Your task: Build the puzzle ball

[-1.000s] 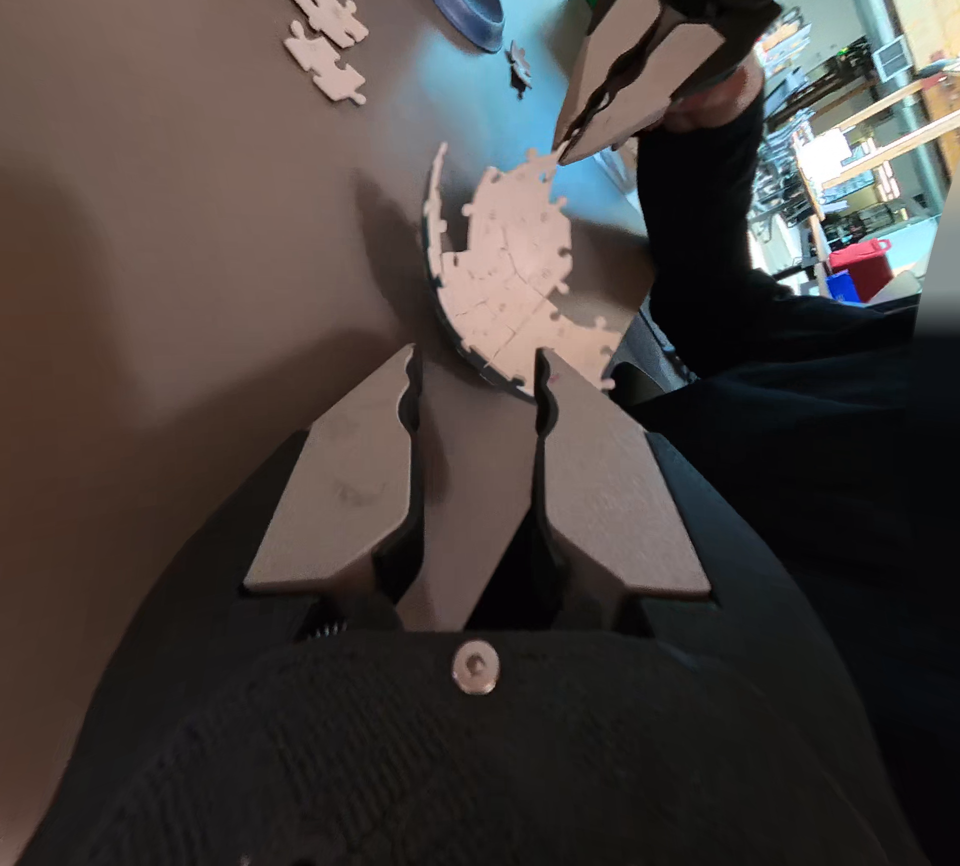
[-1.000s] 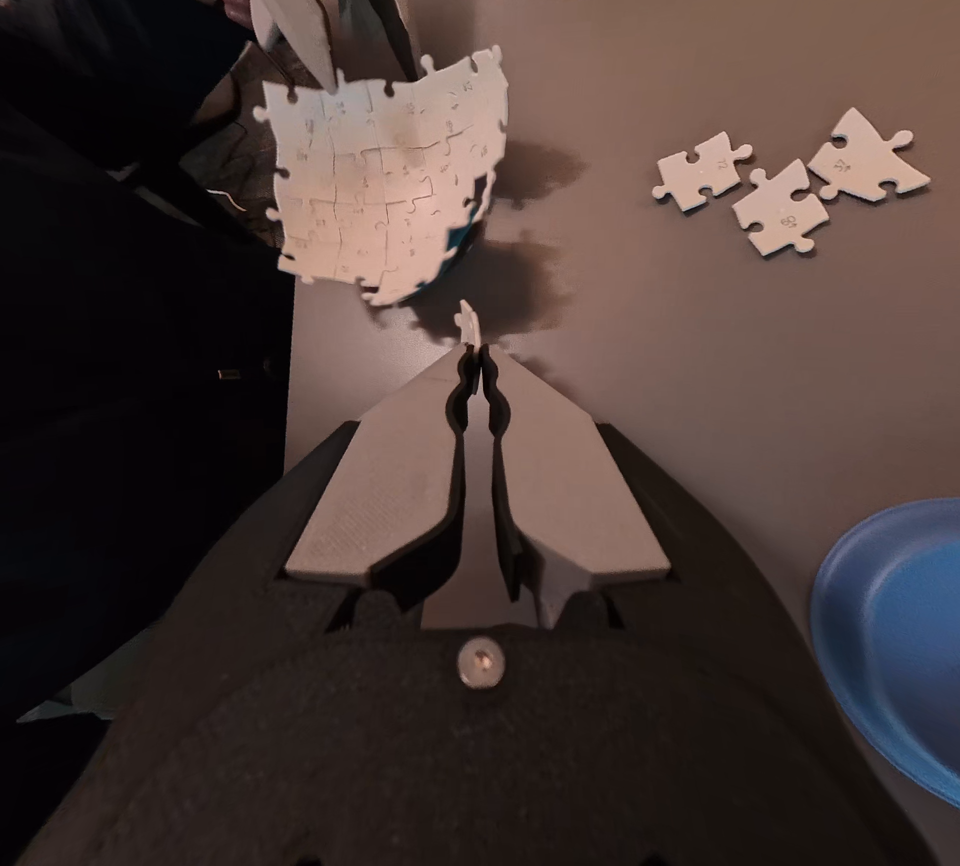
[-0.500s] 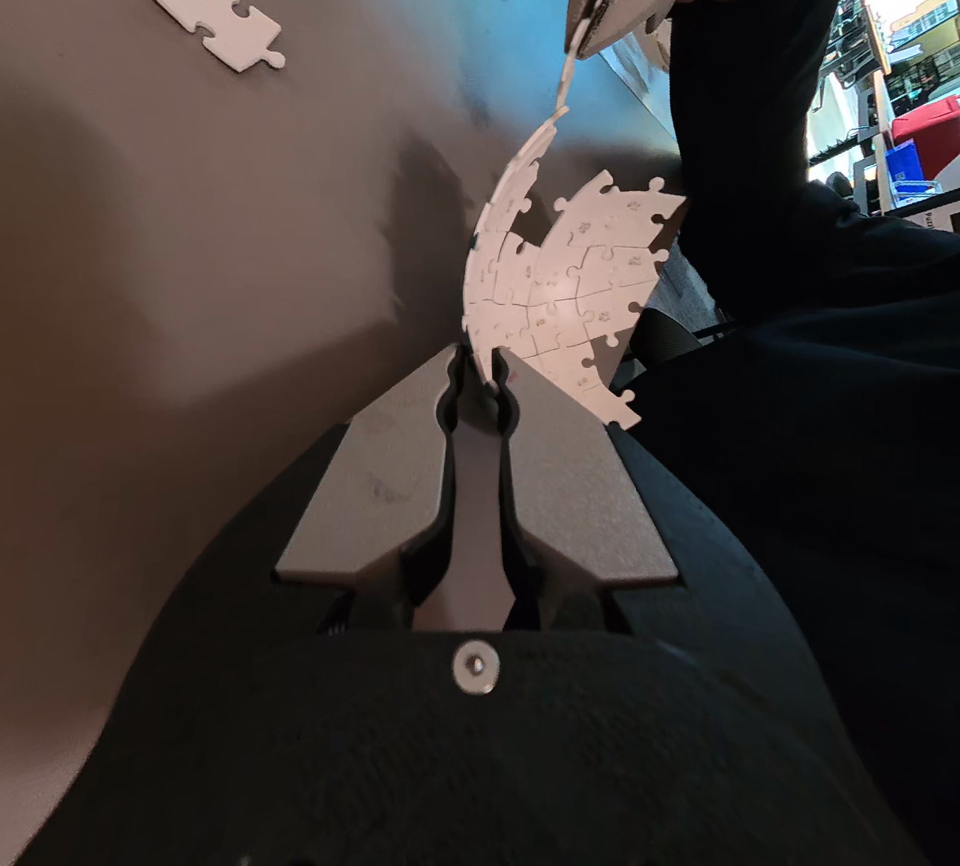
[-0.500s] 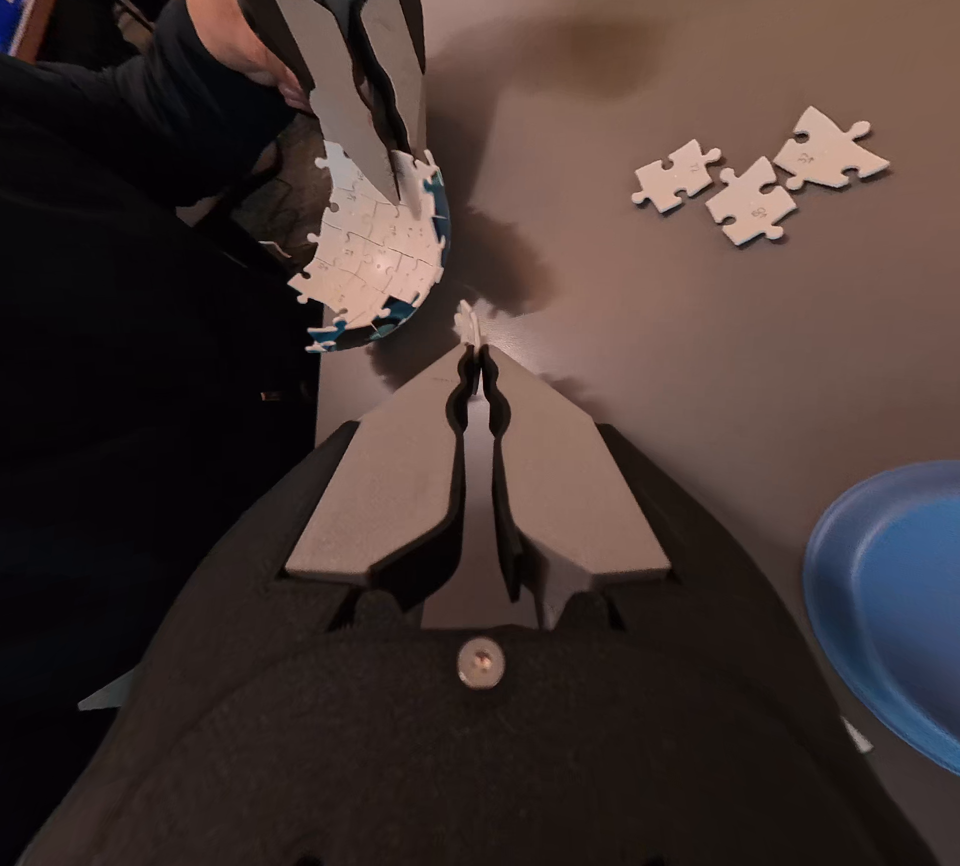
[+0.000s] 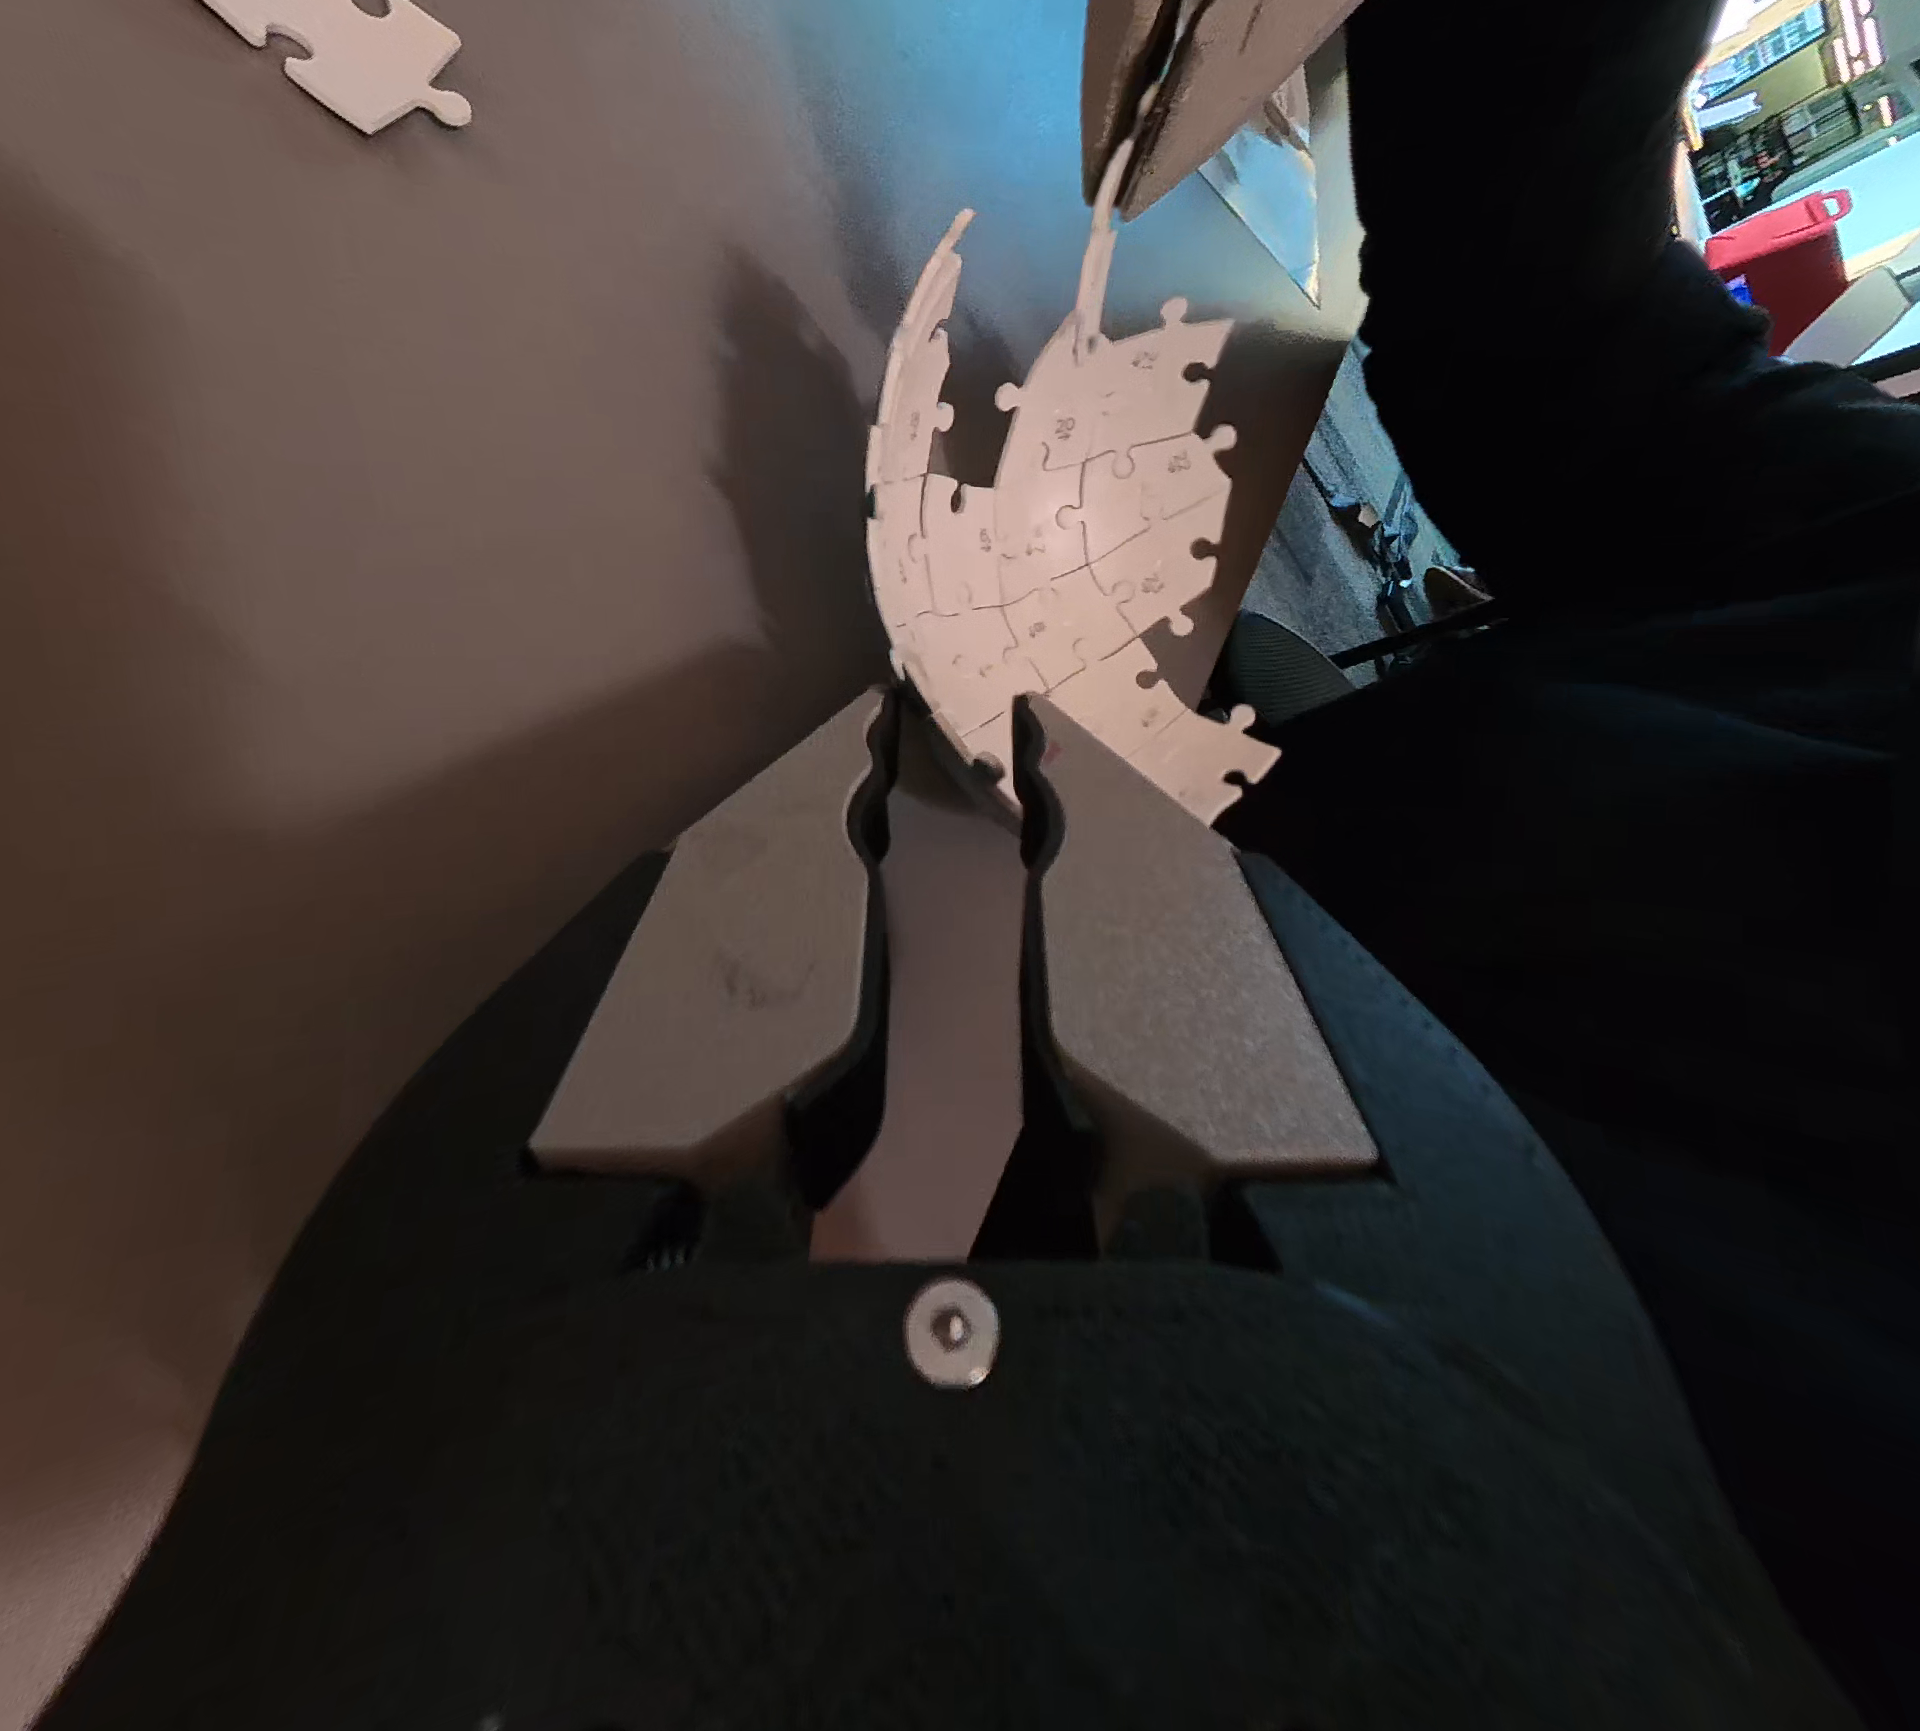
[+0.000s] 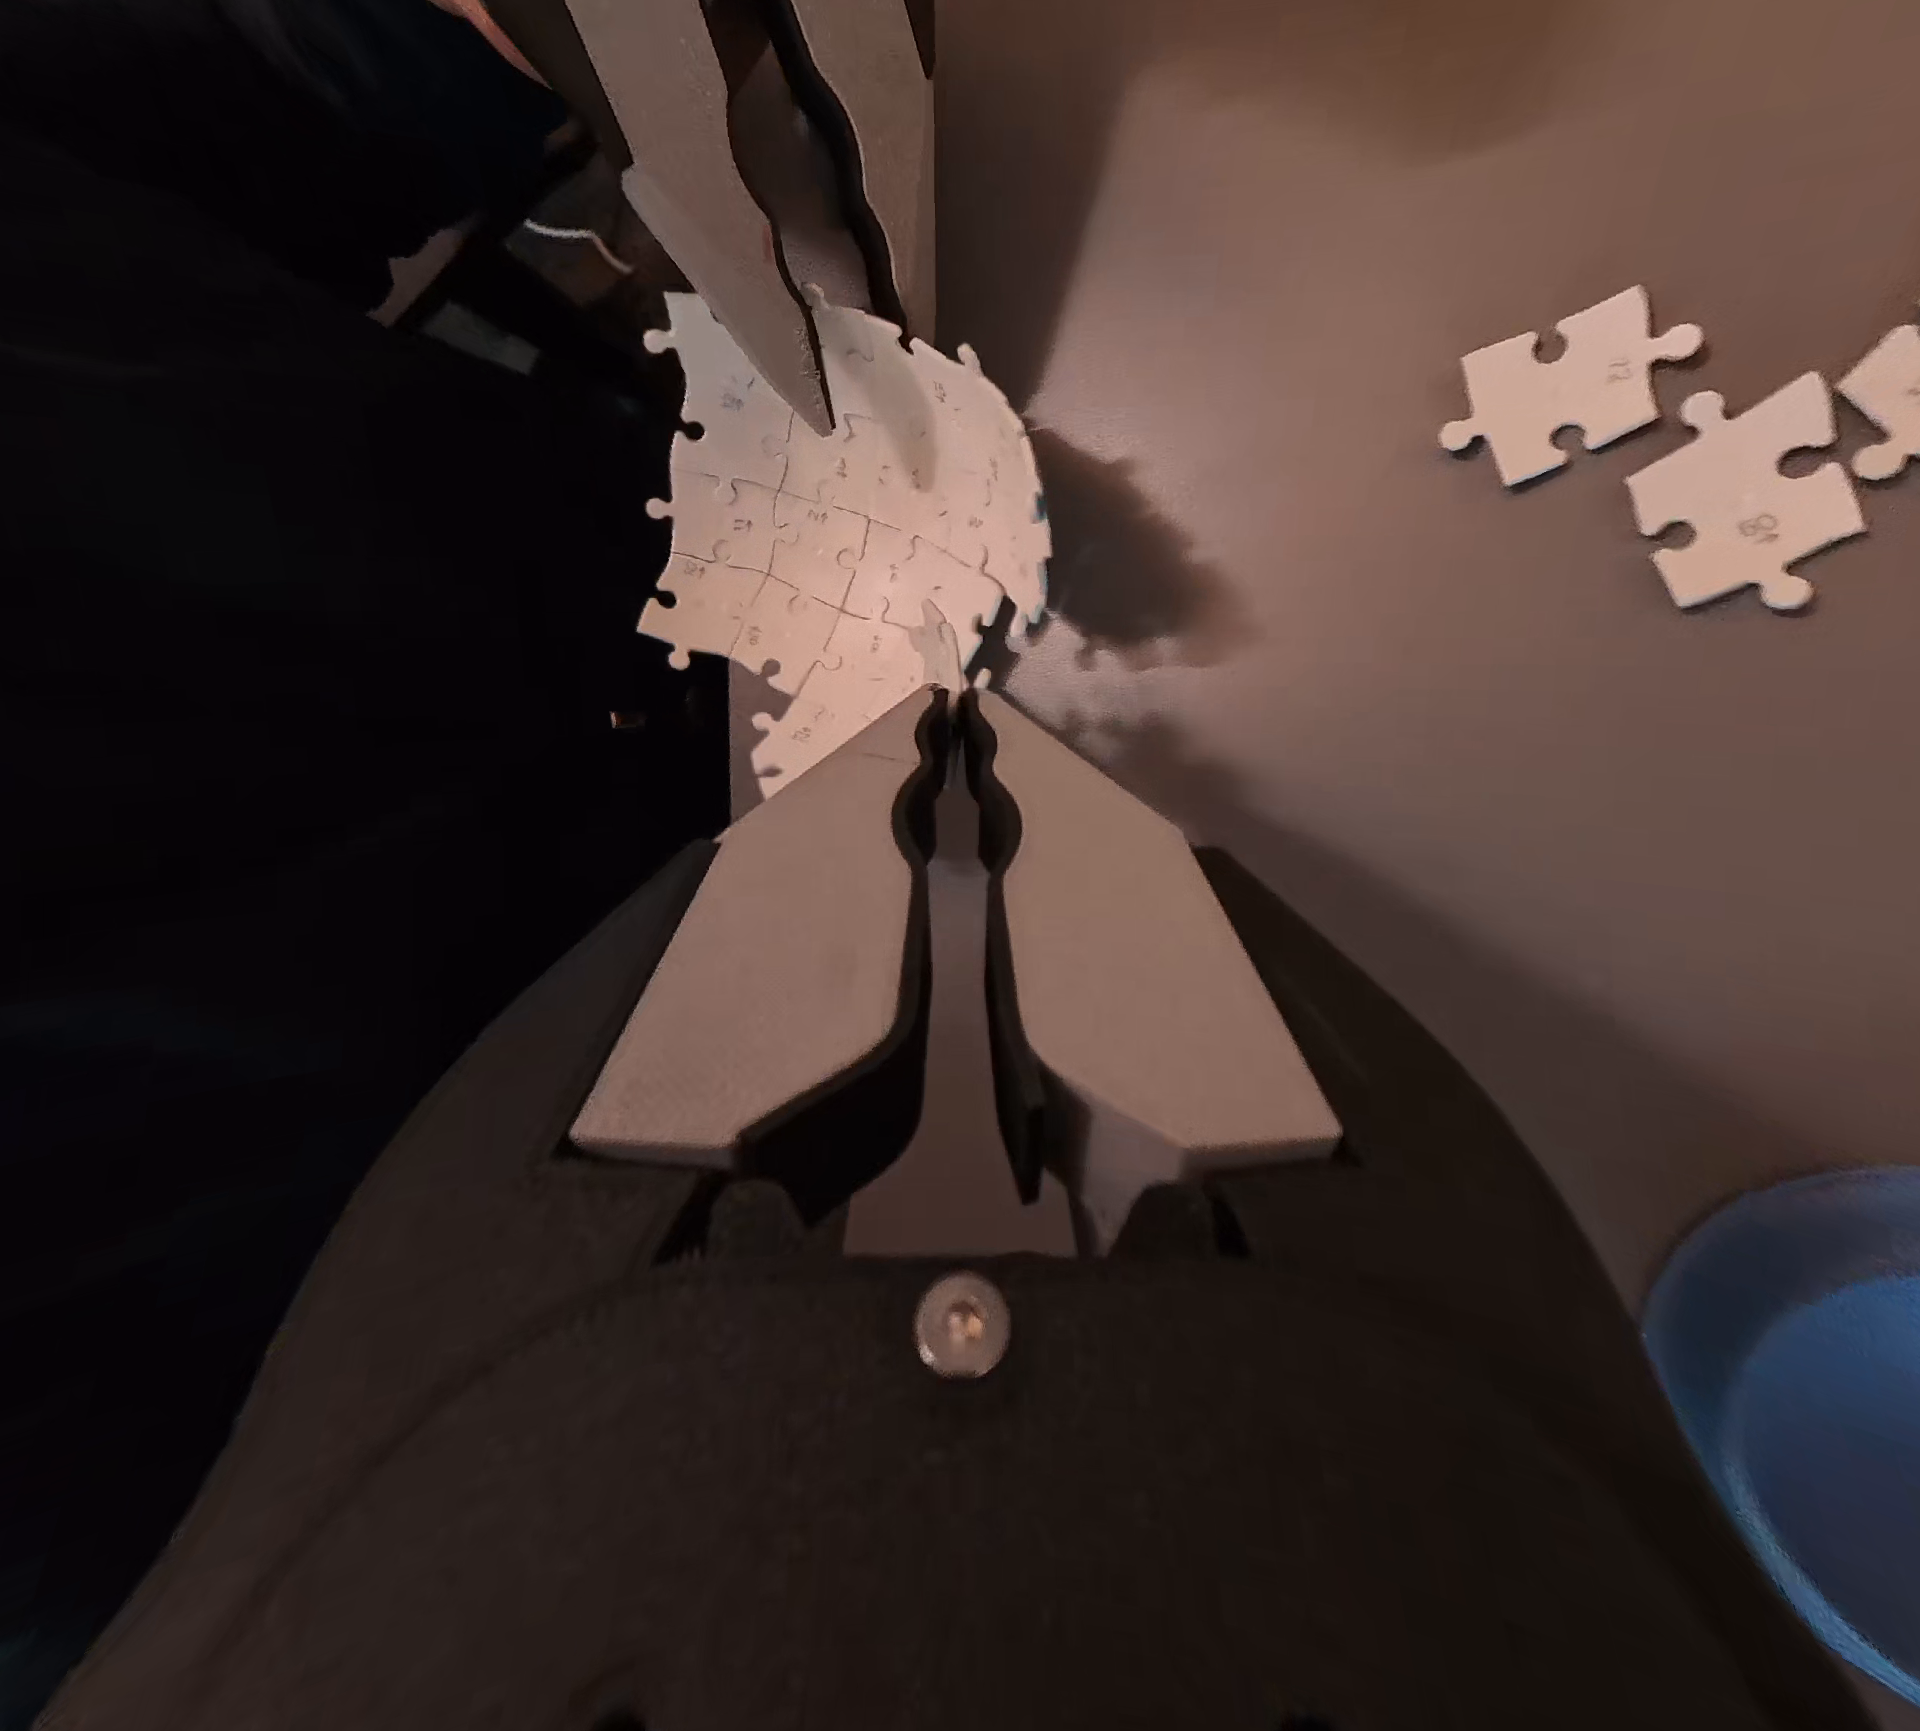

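Two hand-held grippers, one half-built puzzle ball (image 5: 1049, 538) between them above the bench (image 5: 416, 434).
Left hand-held gripper (image 5: 956, 705) parted, straddling shell rim; right hand-held gripper (image 6: 954, 694) pinching one loose piece (image 6: 940, 642); three spare pieces (image 6: 1574, 398) lying flat.

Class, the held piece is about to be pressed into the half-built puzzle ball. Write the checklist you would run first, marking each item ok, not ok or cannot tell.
1. The right gripper is clamped on the puzzle piece: ok.
2. The piece reaches the upper rim of the shell: ok.
3. The piece's tabs line up with the gap in the rim: cannot tell, as the piece shows edge-on.
4. The left gripper braces the shell firmly: cannot tell. Its fingers straddle the lower edge with a gap between them.
5. The loose pieces lie on the table, away from the shell: ok.
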The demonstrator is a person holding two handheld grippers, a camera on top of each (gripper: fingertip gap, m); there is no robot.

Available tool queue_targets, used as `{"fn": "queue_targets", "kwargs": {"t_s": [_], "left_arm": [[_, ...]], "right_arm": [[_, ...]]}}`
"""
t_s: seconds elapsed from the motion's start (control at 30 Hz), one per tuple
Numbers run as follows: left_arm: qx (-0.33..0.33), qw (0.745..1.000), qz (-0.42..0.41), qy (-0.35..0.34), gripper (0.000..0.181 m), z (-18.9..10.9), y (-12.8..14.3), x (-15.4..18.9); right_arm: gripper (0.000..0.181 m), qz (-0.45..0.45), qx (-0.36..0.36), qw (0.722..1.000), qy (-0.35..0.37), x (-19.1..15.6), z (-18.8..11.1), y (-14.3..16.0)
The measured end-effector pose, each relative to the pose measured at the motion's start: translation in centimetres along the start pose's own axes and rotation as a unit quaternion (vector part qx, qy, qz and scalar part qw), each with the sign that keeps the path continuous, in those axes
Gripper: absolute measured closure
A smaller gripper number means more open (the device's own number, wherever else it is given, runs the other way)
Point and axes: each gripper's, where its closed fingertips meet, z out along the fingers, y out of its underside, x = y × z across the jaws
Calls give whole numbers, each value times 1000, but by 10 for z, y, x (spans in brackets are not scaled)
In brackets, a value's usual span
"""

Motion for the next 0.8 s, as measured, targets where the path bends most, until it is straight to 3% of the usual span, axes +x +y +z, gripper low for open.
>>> {"fn": "queue_targets", "kwargs": {"t_s": [0.57,0.8], "left_arm": [[0,1000,0,19,160,-3,3,5],[11,1000,21,20,156,-15,-19,-3]], "right_arm": [[181,36,-94,995,12,7,32,2],[181,39,-110,993,17,11,37,5]]}}
